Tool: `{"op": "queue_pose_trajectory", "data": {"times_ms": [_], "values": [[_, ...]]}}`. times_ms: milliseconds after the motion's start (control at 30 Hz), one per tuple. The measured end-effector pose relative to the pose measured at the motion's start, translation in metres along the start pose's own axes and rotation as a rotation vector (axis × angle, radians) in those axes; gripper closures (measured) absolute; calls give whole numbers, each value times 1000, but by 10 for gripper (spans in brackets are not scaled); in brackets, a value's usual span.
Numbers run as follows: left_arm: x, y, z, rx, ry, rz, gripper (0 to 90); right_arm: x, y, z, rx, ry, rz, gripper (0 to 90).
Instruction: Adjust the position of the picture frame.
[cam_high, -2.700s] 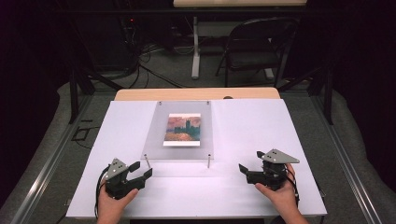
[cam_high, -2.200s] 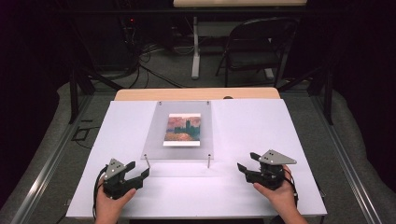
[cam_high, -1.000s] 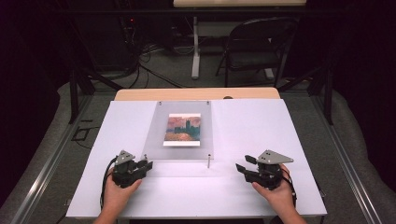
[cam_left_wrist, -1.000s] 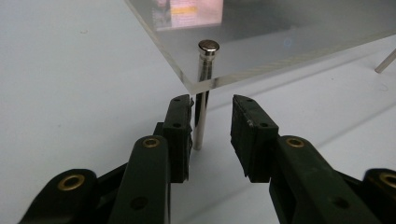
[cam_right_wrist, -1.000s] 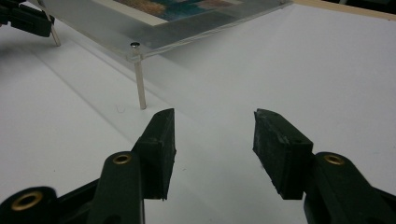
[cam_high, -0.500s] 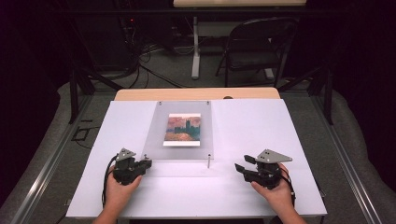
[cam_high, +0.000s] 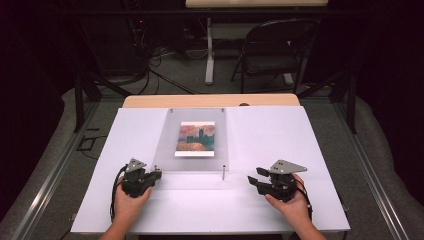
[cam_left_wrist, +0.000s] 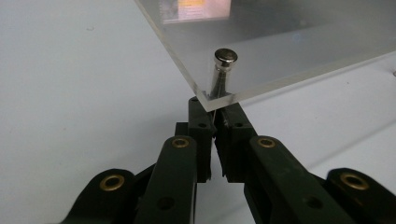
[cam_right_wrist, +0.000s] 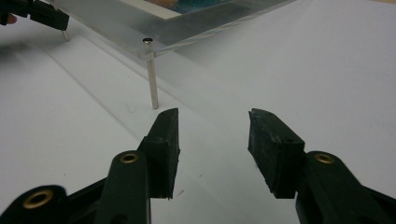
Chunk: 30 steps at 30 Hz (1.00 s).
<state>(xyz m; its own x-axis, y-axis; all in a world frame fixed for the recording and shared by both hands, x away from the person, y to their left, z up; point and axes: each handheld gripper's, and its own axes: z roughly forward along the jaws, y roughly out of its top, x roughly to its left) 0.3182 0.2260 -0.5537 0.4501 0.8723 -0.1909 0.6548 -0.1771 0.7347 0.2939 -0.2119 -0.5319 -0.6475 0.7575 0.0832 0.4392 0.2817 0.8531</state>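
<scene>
Your left gripper (cam_left_wrist: 215, 122) has just closed its jaws on the thin metal post (cam_left_wrist: 219, 81) under the near left corner of the clear acrylic panel (cam_high: 192, 142). The panel stands on such posts over the white table (cam_high: 300, 135). Your right gripper (cam_right_wrist: 212, 135) is half open, holding nothing, near the other front post (cam_right_wrist: 152, 79). If you pull sideways, the post could bend or the panel could slide off.

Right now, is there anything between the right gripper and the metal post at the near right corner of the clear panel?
No. In the right gripper view, bare white table lies between the right gripper, jaws open, and the post.
</scene>
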Motion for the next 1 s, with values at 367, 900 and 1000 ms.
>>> {"op": "queue_pose_trajectory", "data": {"times_ms": [367,900,1000], "values": [[-3,5,-4,10,-44,4,848,11,5,16,27,25,-19,602],[-11,14,-16,-32,-101,-1,850,26,19,49,27,81,-70,735],[-11,15,-16,-38,-103,-3,850,26,21,56,27,85,-65,736]]}}
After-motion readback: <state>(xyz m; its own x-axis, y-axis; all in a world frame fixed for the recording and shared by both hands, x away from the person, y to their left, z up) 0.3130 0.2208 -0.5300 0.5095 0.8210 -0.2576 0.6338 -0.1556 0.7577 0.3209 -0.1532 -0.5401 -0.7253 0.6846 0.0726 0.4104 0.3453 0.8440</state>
